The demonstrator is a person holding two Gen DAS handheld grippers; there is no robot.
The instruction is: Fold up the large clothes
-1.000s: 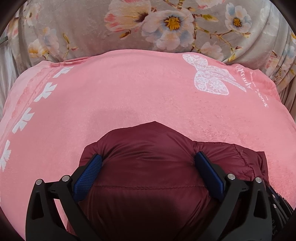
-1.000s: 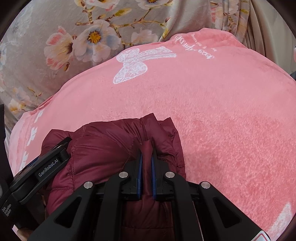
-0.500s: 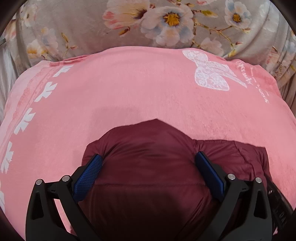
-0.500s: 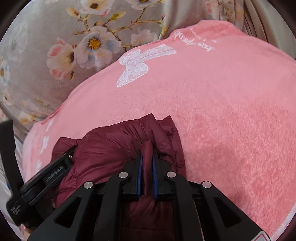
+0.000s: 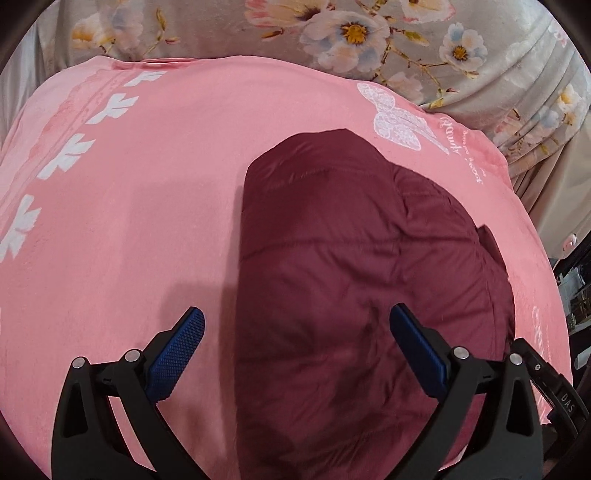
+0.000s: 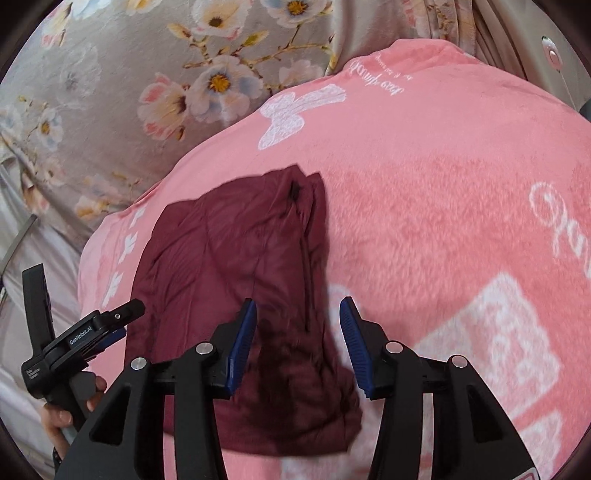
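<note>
1. Underneath everything, a grey floral bedspread (image 5: 369,33) covers the far side of the bed, its pale blossoms showing in both wrist views.
2. Over it lies a pink fleece blanket (image 5: 129,221), printed with white leaf shapes along one edge, a white butterfly (image 6: 295,114) and white script near the far corner.
3. On the blanket rests the folded maroon puffer jacket (image 5: 369,266), a compact quilted bundle lying flat, with its dark zipper (image 6: 306,266) running along the edge nearest the right gripper.
4. Above the jacket's near left edge hovers the left gripper (image 5: 295,350), its blue-padded fingers (image 5: 177,350) spread wide and holding nothing; one pad sits over the bare blanket, the other over the jacket.
5. Over the jacket's near right corner hangs the right gripper (image 6: 297,339), jaws likewise apart and empty, straddling the zipper edge.
6. At the lower left of the right wrist view, the person's hand (image 6: 59,421) grips the left tool's handle.
</note>
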